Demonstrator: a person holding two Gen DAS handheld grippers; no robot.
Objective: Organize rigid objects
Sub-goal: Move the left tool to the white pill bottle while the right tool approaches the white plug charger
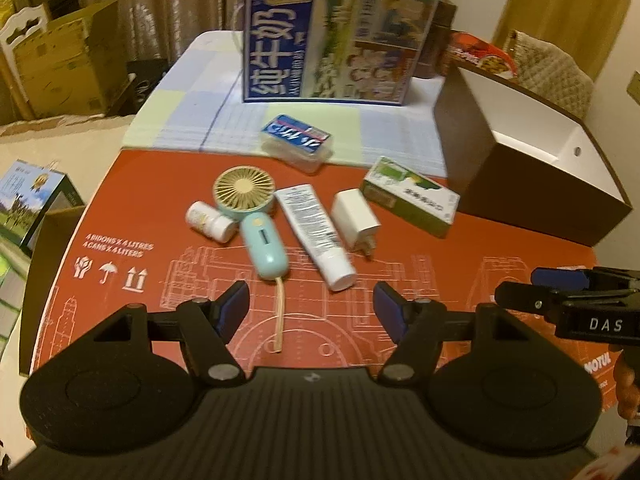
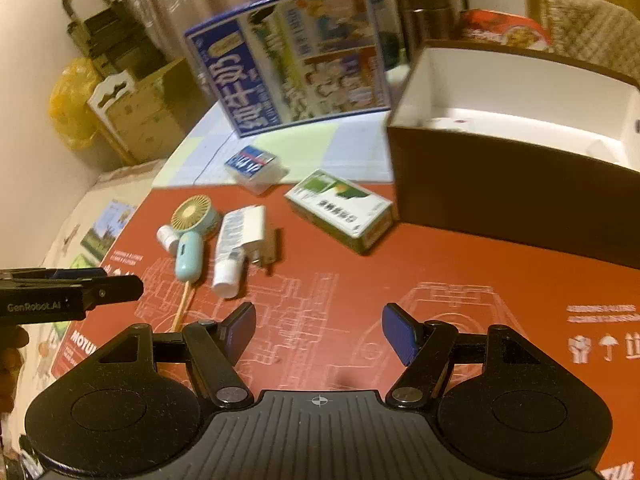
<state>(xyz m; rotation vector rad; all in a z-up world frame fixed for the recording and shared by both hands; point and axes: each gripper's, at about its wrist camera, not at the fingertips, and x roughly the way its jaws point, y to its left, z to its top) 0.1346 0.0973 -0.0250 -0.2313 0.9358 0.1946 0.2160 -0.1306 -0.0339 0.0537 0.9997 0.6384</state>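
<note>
**Both grippers empty above the red mat, items still scattered**

Left gripper (image 1: 310, 300) hung over the near edge of the red cardboard mat (image 1: 420, 276), fingers spread, nothing between the blue pads (image 1: 234, 304). Right gripper (image 2: 319, 330) was the same: fingers apart, nothing pinched, only bare mat under them. Each gripper showed at the edge of the other's view, side by side and apart.

Loose items lay in a cluster mid-mat. Small white pill bottle (image 1: 210, 222) lay on its side, touching the mint handheld fan (image 1: 250, 216), whose round grille faced up and whose strap trailed toward the left gripper. White tube (image 1: 316, 234) lay just right of the fan, cap end nearest the camera. White plug adapter (image 1: 356, 220) sat just beside the tube, prongs toward the camera; whether they touched could not be told. Green-and-white box (image 1: 410, 196) lay flat to the right, near the bin. Clear case with blue label (image 1: 296, 142) sat farther back at the line where the mat meets the checked tablecloth (image 1: 192, 104).

Brown bin with white inside (image 2: 512, 112) stood open on the right of the mat; only its white inside showed. A tall blue milk carton box (image 1: 332, 36) stood upright behind everything. Both views blurred.
</note>
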